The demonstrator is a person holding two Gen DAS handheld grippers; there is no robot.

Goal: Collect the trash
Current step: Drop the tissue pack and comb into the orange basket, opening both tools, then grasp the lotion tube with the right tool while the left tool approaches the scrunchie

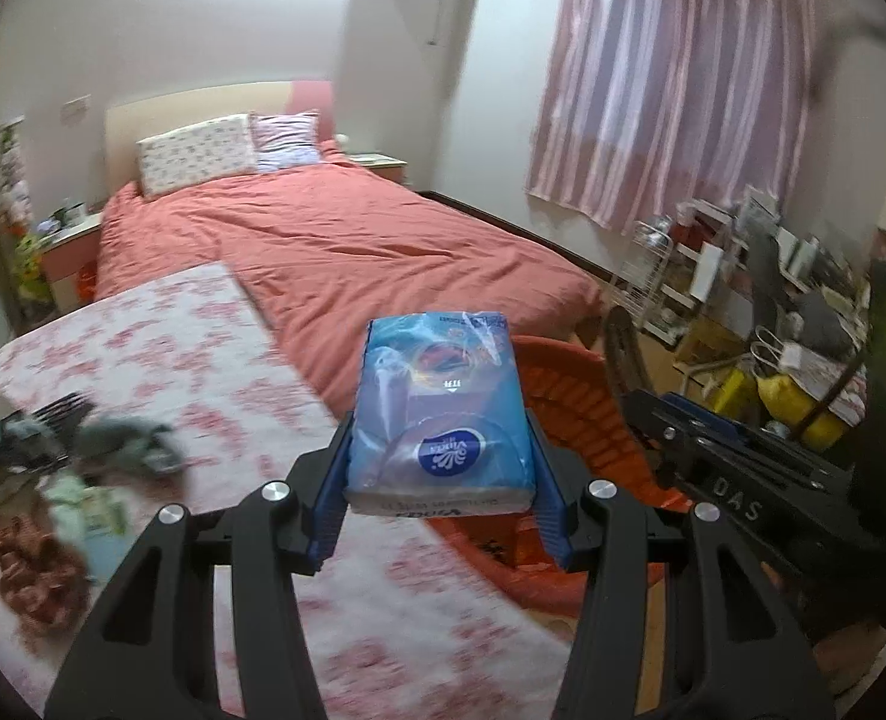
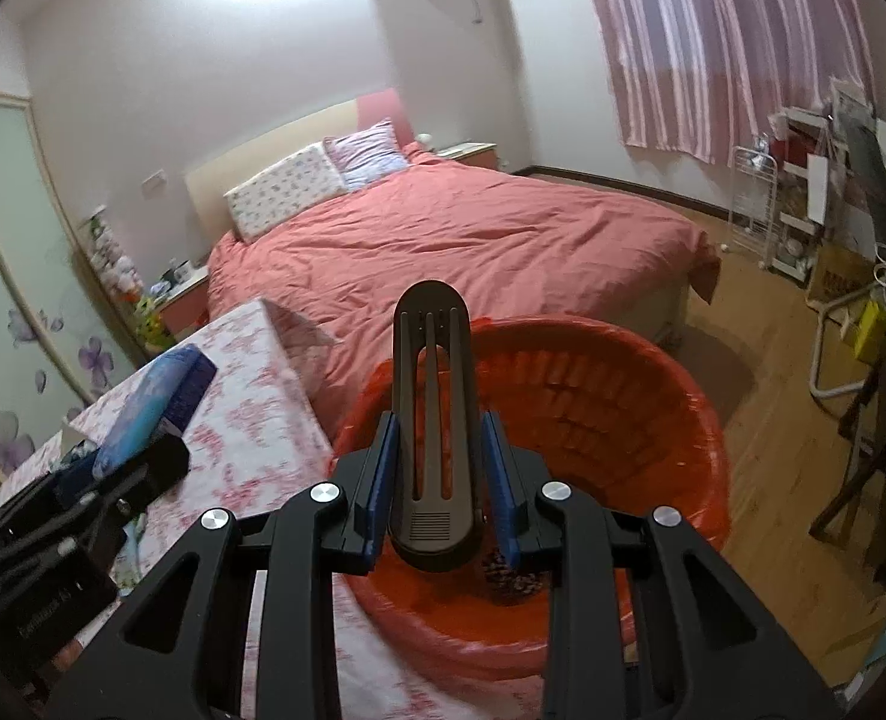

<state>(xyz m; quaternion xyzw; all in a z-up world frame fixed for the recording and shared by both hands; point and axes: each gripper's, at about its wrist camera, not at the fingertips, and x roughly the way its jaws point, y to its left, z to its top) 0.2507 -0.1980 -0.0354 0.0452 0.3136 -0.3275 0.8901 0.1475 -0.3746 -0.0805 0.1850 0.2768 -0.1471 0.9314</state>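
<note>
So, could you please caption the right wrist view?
Right tongs grip a dark slotted clip above the red basket.

Left gripper (image 1: pixel 440 501) clamps a blue tissue pack (image 1: pixel 440 414) between blue pads (image 1: pixel 329 498). Beneath: floral tablecloth (image 1: pixel 161 336), blurred clutter (image 1: pixel 53 468) at left. Orange basket (image 1: pixel 568 414) just behind the pack; right gripper (image 1: pixel 736 468) at right, its jaws hidden. Red-covered bed (image 1: pixel 347 240) beyond.

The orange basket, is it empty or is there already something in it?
Not empty. The orange basket has a dark speckled clump on its bottom, seen in the right wrist view; the gripper hides part of the floor.
</note>
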